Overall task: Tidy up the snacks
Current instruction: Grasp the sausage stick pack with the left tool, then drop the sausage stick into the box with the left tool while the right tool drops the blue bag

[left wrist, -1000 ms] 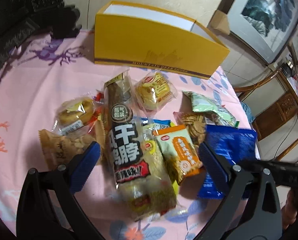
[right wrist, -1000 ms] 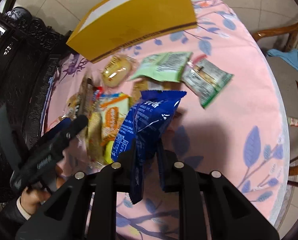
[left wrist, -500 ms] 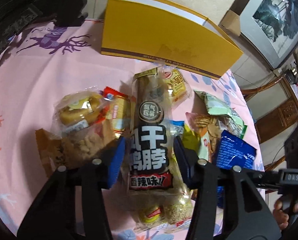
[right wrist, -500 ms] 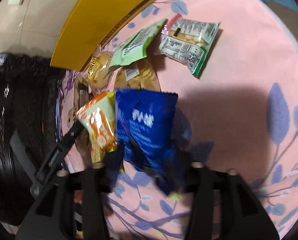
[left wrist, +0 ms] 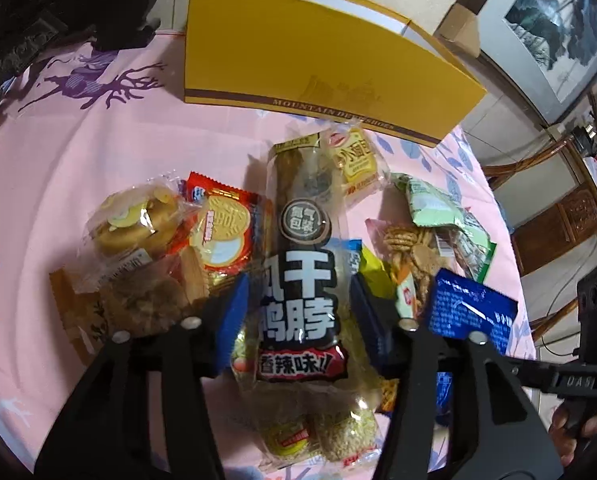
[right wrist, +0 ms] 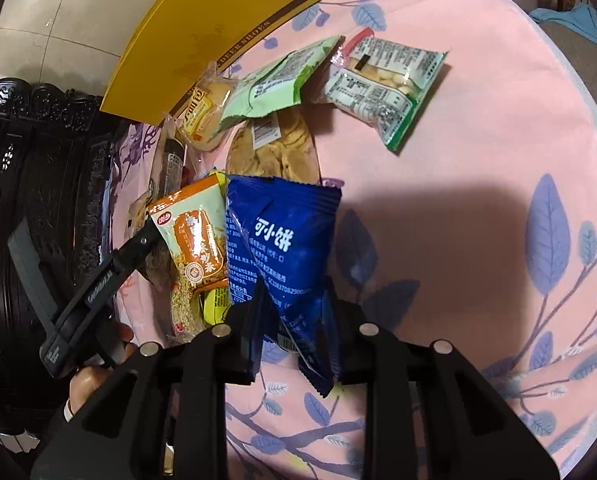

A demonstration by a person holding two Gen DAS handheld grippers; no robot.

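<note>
While the left claw [left wrist: 298,316] is straddling the long duck-neck pack [left wrist: 304,292], its jaws are opening a little again after narrowing from wide apart a second ago, so the blue pads sit just beside the pack's edges and no firm pinch is visible. That suggests the grip is being re-seated rather than the pack being lifted. The right claw [right wrist: 294,320] is closing on the tail of the blue pack [right wrist: 282,240], having loosened half a second ago; the pads are pressing the foil, and the pack is now lying flatter toward the pink surface [right wrist: 478,152] than when it was hanging upright.

Both packs are lying at the near edge of the heap, well short of the yellow box [left wrist: 318,56], the likely destination. Crowding the duck-neck pack are a red biscuit pack [left wrist: 222,232] and a bun [left wrist: 138,216] on one side and an orange pack [right wrist: 194,232] on the other, so neighbours may be getting dragged along.
</note>
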